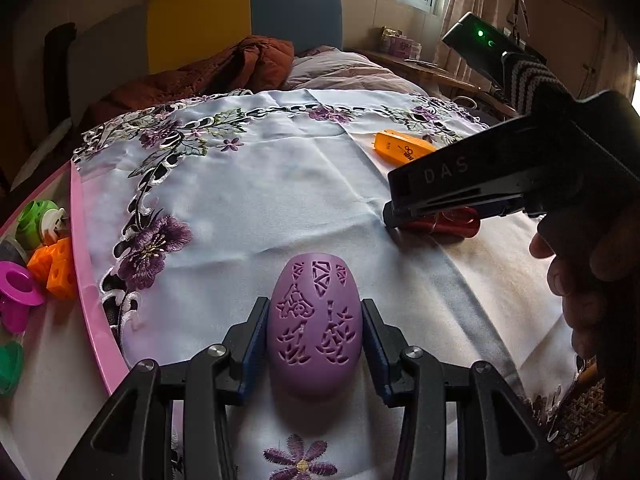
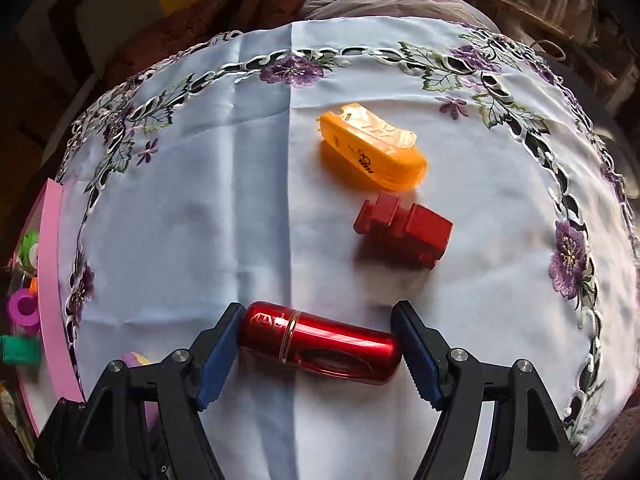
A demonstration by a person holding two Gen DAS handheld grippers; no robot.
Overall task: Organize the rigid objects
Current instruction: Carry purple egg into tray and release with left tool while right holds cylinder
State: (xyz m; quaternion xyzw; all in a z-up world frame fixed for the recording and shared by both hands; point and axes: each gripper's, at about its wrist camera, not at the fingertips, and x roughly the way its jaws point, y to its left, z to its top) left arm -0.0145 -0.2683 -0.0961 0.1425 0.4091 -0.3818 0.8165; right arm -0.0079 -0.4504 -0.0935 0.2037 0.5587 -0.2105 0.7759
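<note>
- The left claw (image 1: 315,344) grips the purple egg (image 1: 315,328) above the counter (image 1: 248,200).
- The right claw (image 2: 316,354) stands open around the red canister (image 2: 320,342); only its left pad touches.
- The canister's long axis runs pad to pad, lying left-right.

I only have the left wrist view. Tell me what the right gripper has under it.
Observer: A glossy red metal capsule lies lengthwise between the jaws of the right gripper, on the embroidered tablecloth.
Operator: Report whether it's gripped.
Observer: Both pads sit at its ends; I cannot tell whether they press.
Operator: List what lies beyond it.
Observer: A red stepped plastic block, hidden from you, next to the orange plastic case.
</note>
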